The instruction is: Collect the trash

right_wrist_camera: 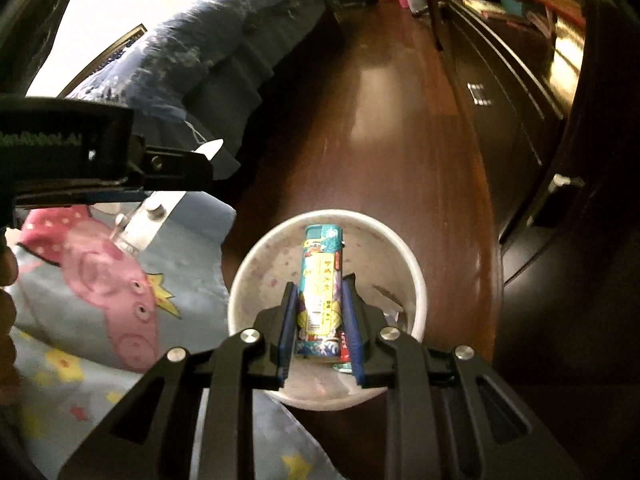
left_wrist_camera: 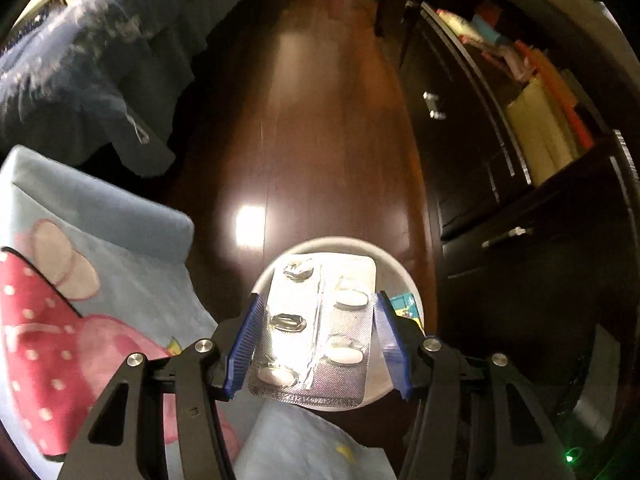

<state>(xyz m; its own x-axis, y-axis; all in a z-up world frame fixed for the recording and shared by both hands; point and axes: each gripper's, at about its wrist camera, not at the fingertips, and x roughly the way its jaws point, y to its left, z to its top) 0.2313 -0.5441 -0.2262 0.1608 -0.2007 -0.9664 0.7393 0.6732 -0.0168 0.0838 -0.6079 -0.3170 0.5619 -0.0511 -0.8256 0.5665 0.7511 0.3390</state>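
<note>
Left wrist view: left gripper (left_wrist_camera: 316,338) fingers pinch a blister pack (left_wrist_camera: 314,330) over the white bin (left_wrist_camera: 394,266).
Right wrist view: right gripper (right_wrist_camera: 320,328) fingers clamp a printed tube (right_wrist_camera: 322,292) above the bin (right_wrist_camera: 416,280).
Advice: centre each item over the opening before releasing.

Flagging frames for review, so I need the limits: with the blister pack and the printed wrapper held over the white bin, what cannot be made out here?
- Left wrist view: the silver pill blister pack in the left gripper covers most of the round white bin.
- Right wrist view: the colourful printed wrapper in the right gripper hides the bin floor; its small print is unreadable.
- Shelf items: blurred.
</note>
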